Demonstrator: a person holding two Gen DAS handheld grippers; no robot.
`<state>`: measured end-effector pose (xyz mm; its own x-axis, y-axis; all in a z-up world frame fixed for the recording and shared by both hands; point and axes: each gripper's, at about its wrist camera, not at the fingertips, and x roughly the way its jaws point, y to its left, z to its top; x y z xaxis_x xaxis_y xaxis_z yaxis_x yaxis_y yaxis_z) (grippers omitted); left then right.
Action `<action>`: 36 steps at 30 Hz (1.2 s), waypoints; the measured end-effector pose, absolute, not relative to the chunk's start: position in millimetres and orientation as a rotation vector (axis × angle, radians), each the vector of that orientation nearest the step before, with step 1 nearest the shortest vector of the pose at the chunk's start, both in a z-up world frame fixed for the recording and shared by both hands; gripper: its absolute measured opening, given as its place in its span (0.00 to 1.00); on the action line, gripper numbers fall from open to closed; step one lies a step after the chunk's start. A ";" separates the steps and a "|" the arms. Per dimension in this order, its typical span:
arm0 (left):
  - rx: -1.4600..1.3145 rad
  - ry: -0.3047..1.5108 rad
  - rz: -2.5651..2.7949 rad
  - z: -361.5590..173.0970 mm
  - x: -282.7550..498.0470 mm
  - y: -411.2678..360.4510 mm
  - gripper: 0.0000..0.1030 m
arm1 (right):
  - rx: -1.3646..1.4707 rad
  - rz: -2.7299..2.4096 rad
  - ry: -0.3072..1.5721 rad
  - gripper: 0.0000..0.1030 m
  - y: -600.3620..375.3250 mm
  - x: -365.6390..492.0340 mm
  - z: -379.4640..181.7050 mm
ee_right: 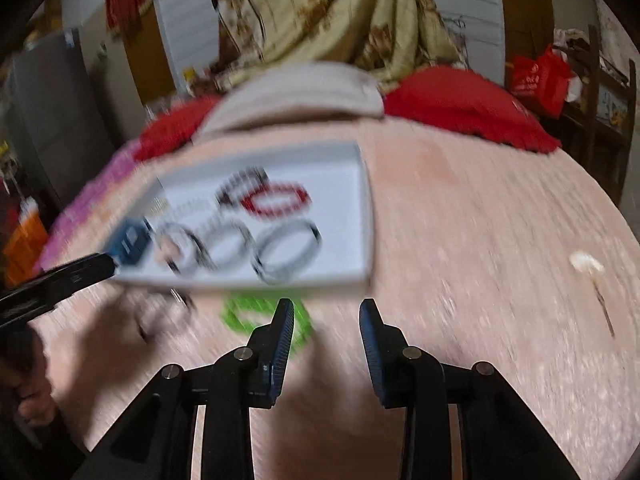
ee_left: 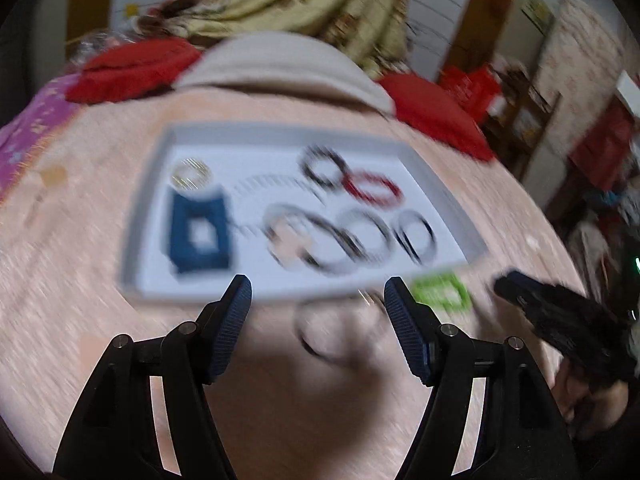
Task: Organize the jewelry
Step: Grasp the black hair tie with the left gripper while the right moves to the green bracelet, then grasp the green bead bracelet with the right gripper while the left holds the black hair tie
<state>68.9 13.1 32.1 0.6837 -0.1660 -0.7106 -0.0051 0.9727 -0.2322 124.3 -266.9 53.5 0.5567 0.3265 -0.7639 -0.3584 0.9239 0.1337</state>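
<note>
Both jaws spread wide, nothing between them. Left gripper point(ee_left: 318, 296) hanging low over the pink bedcover point(ee_left: 80, 280), just short of the near wall of the white tray point(ee_left: 132, 248); right gripper point(ee_right: 326, 314) likewise hollow, close above the green bracelet point(ee_right: 240, 314), left finger partly masking it.

Most jewelry already in the tray: blue square bracelet point(ee_left: 200, 236) at the left, gold bangle point(ee_left: 191, 174) behind it, black beaded ring point(ee_left: 324, 168) touching a red beaded one point(ee_left: 374, 188), and a row of overlapping silver and dark bangles point(ee_left: 352, 240) along the front. Still outside: the green bracelet, just beside the tray's near wall, and a thin dark hoop point(ee_left: 320, 332) lying on the cover under the left gripper, badly blurred.

Likely step: collecting a stray piece. Best done by slowing first, heavy smear everywhere, then centring one finger inside the loop and one outside, pinching the band itself, lifting clear of the rim before crossing over.

Possible snags: soft cover yielding under pressure, tray wall right against the green bracelet, crowded front row leaving bare floor mainly at the right end. Small white hairpin-like thing point(ee_right: 586, 264) well apart on the right; red cushions point(ee_right: 460, 108) and a beige pillow point(ee_right: 296, 92) beyond the tray, out of the way.
</note>
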 end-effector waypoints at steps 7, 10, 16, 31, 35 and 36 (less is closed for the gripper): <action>-0.170 0.863 -0.084 8.7 87.9 -31.1 0.65 | -0.062 0.418 0.935 0.31 -276.0 118.3 38.1; -0.191 0.876 -0.071 4.5 101.3 -31.7 0.65 | -0.061 0.438 0.931 0.31 -275.0 115.7 40.4; -0.191 0.893 -0.054 -2.4 114.5 -31.8 0.65 | -0.079 0.470 0.939 0.31 -269.1 110.9 41.6; -0.121 0.894 -0.042 -7.7 113.8 -34.2 0.04 | -0.066 0.517 0.926 0.31 -266.3 116.2 39.8; -0.154 0.868 -0.095 0.3 104.1 -29.5 0.04 | -0.052 0.556 0.935 0.31 -257.9 126.2 34.6; -0.163 0.860 -0.106 4.1 101.1 -29.1 0.04 | -0.061 0.553 0.934 0.31 -255.5 128.2 33.4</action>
